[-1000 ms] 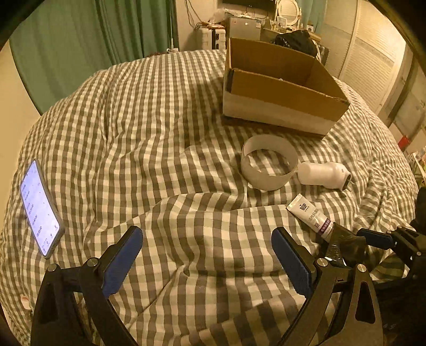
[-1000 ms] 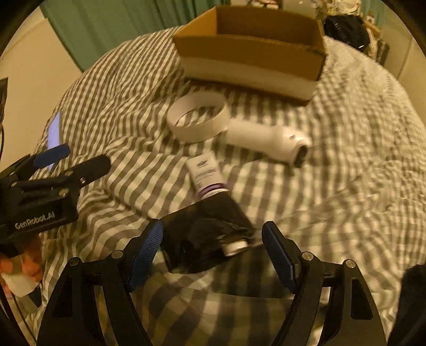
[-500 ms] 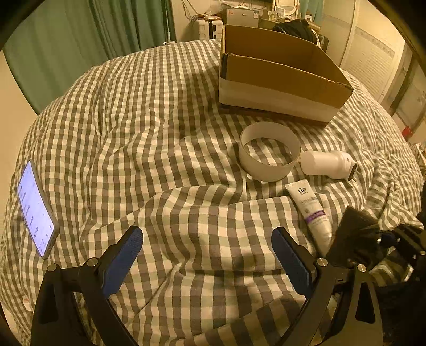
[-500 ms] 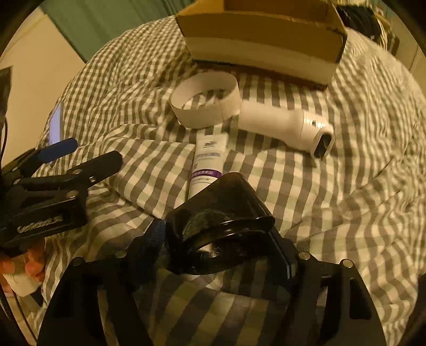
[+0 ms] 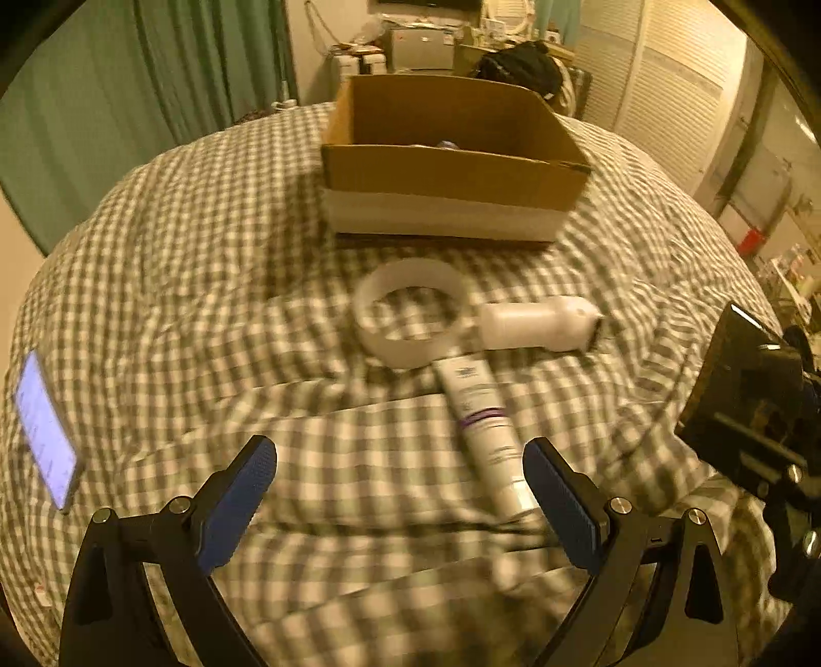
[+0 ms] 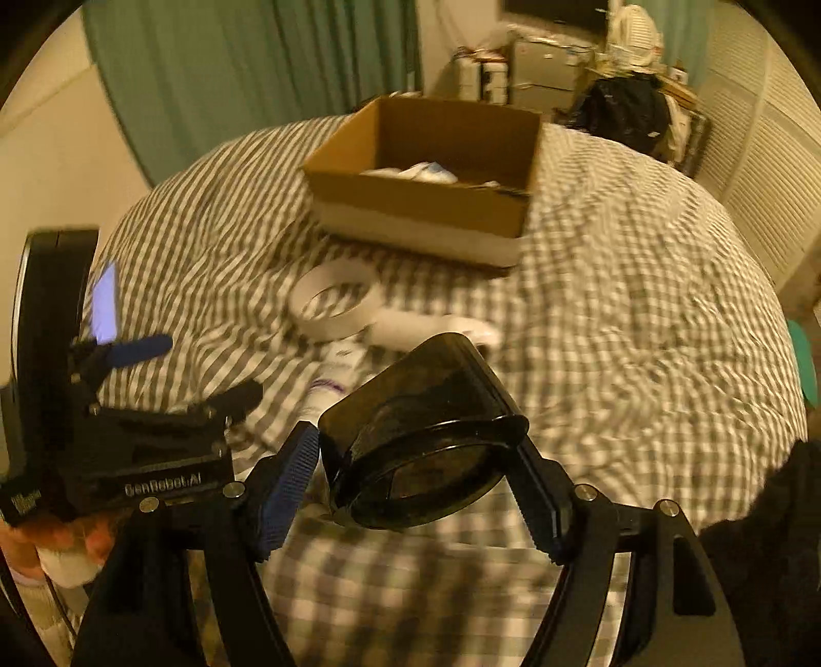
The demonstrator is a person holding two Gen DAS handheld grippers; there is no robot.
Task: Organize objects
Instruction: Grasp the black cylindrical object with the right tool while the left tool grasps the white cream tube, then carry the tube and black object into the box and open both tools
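My right gripper (image 6: 415, 487) is shut on a black plastic cup-like container (image 6: 421, 426) and holds it above the checked bedcover; it also shows at the right edge of the left wrist view (image 5: 744, 400). My left gripper (image 5: 400, 492) is open and empty, low over the bedcover, with a white tube (image 5: 482, 426) lying just inside its right finger. Beyond lie a white tape ring (image 5: 410, 313) and a white bottle-like device (image 5: 533, 323). An open cardboard box (image 5: 446, 164) stands at the back, with white items inside (image 6: 426, 172).
A lit phone (image 5: 43, 436) lies at the bed's left edge. Green curtains (image 5: 128, 102) hang behind the bed, and cluttered furniture (image 5: 462, 41) and louvred doors (image 5: 667, 92) are at the back right. The bedcover is wrinkled with folds.
My right gripper closed on the black container and lifted it off the bed, away from the tube. Both views rose and shifted; the box interior now shows.
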